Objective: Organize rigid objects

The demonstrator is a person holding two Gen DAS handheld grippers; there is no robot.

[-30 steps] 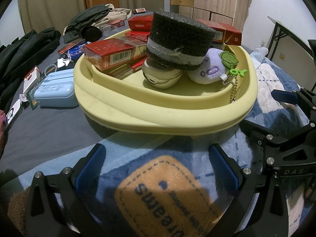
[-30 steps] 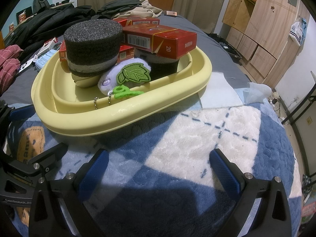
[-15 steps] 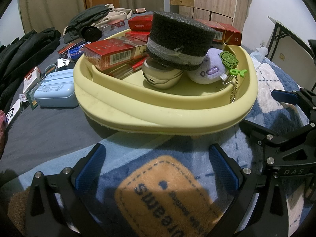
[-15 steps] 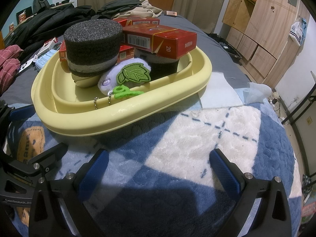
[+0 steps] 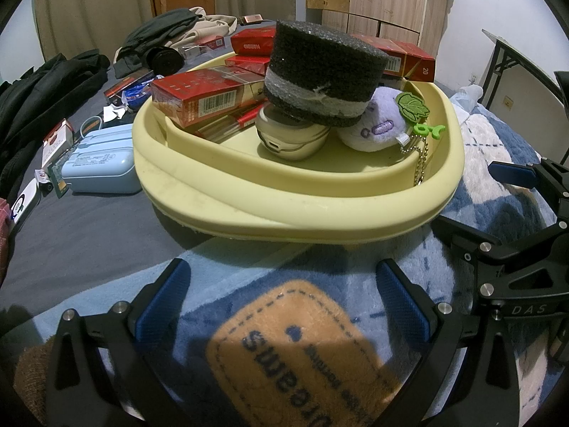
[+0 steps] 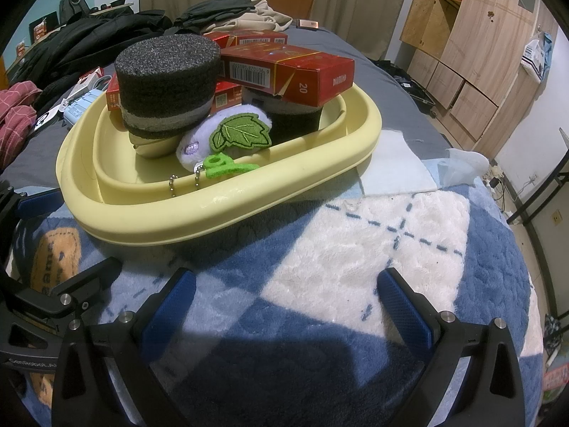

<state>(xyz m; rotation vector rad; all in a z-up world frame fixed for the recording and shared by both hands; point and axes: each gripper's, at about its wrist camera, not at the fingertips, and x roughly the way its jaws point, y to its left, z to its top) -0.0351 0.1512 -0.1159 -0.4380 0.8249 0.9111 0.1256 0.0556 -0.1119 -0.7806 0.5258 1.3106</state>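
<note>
A pale yellow basin (image 5: 284,206) sits on a blue and white fleece blanket. It holds red cartons (image 5: 199,99), a black foam cylinder (image 5: 320,71) on a cream round case (image 5: 288,138), and a purple plush keychain (image 5: 377,131) with a green leaf. The same basin (image 6: 199,210), foam cylinder (image 6: 167,78), carton (image 6: 295,74) and plush (image 6: 220,138) show in the right wrist view. My left gripper (image 5: 284,299) is open and empty just in front of the basin. My right gripper (image 6: 284,302) is open and empty over the blanket, right of the basin.
A light blue case (image 5: 99,170), small boxes and dark clothes (image 5: 42,96) lie on the grey bed left of the basin. More red cartons (image 5: 252,42) lie behind it. A white cloth (image 6: 394,167) lies right of the basin. Wooden cabinets (image 6: 480,53) stand beyond.
</note>
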